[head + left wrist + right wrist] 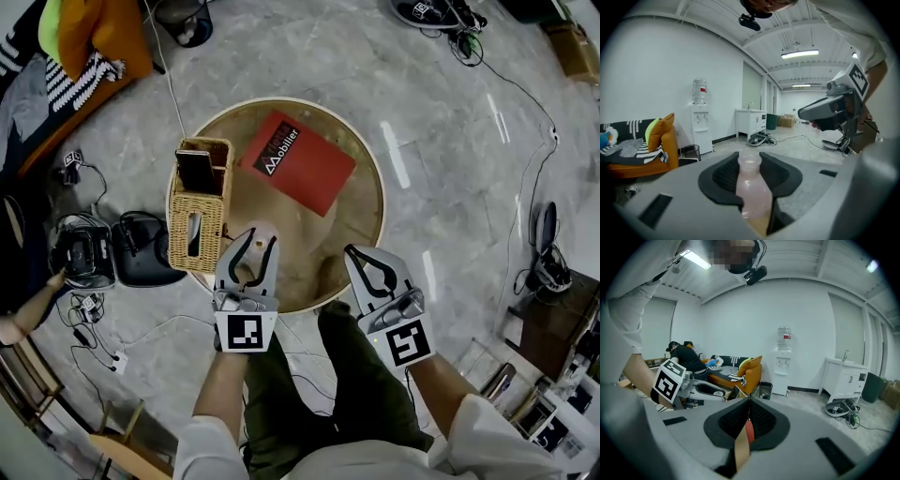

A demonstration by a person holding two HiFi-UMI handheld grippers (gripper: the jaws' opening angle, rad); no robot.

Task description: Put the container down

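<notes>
Left claw (751, 158) clamped on container (752, 192): pale pink bottle, long axis upright, neck above pads. Held over near part of round bench (361, 220), just beside wicker basket (199, 211); red booklet (298, 161) beyond. Likely straight descent to bench. Right claw (749, 401) closed, empty, alongside. Both forearms extended, claws tilted slightly down.

Bright, even indoor light comes from ceiling strip lights (800, 54), and one flares white in the right gripper view. The marble floor (450, 94) shows streaky white glare in the head view, and shadows are soft and faint. Both gripper views are fisheye with black corners and bent lines, and the container (752, 187), close to the lens, is soft.
</notes>
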